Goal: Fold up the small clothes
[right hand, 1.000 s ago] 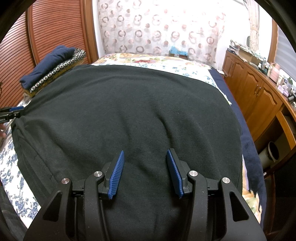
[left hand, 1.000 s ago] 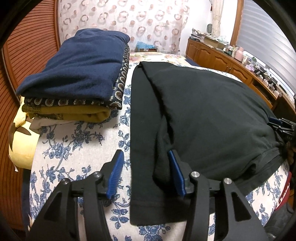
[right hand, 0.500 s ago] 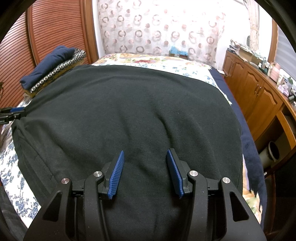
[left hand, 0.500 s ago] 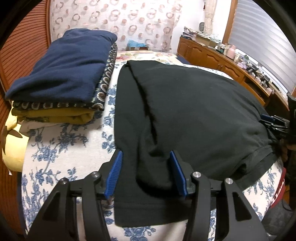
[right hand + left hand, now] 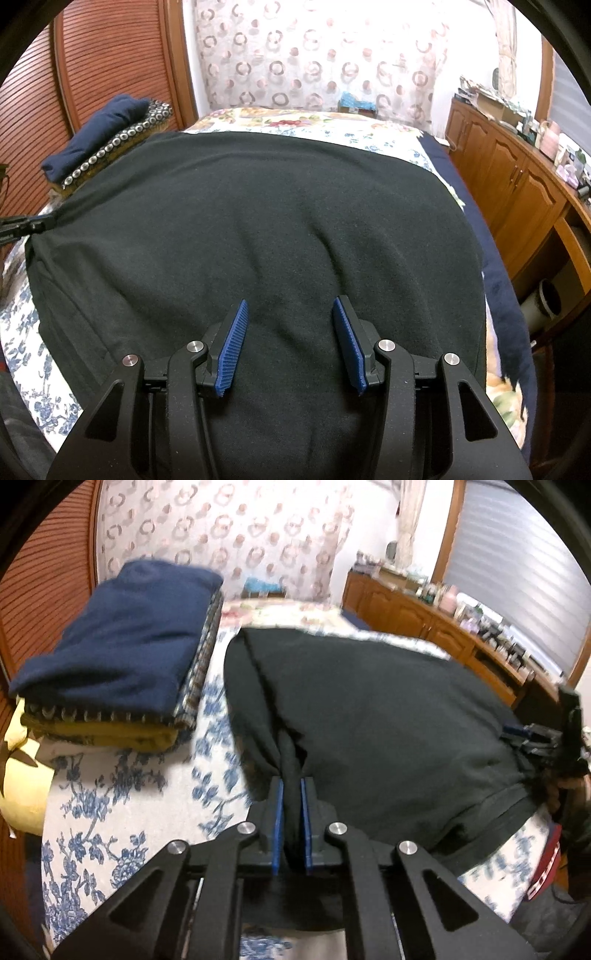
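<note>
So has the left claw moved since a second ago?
Yes. The left claw has shifted right, away from the stack of folded clothes, onto the black garment, and closed on a fold at its near edge.

The left gripper (image 5: 291,794) has its blue pads pinched tight on a fold at the black garment (image 5: 369,720) near edge (cloth bunched between them). The right gripper (image 5: 290,321) hovers spread wide over the same garment's middle.

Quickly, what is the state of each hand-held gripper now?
Left hand-held gripper: closed on a fold of the black garment.
Right hand-held gripper: open, holding nothing, over the garment.
</note>
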The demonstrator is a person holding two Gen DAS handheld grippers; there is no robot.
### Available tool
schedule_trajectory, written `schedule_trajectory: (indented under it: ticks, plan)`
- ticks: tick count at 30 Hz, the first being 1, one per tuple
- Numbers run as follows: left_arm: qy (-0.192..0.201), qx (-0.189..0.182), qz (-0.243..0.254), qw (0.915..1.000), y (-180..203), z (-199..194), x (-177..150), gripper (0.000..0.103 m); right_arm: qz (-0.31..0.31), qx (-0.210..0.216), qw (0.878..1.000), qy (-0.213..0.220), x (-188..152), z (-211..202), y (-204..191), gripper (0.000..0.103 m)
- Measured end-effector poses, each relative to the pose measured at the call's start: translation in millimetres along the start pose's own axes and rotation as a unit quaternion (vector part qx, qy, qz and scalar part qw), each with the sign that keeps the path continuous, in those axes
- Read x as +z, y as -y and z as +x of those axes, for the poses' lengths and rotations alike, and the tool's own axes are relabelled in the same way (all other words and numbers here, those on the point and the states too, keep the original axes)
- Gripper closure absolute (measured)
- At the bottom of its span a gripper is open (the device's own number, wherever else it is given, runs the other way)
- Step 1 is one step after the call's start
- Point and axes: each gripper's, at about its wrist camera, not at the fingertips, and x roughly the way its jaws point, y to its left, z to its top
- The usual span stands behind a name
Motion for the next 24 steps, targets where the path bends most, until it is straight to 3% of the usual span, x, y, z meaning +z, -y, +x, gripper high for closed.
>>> schedule_trajectory:
  ticks: [11, 24]
  plan:
    - [0.071, -0.039, 0.042, 0.9958, 42.8, -19.5, 42.1, 0.098, -0.002, 0.003, 1.000, -0.001, -1.8, -0.2, 2.9, 0.051]
    - [0.098, -0.070, 0.079, 0.9895, 92.4, -24.9, 64.1, 0.098, 0.002, 0.010, 1.000, 0.000, -1.3, 0.4, 4.7, 0.050]
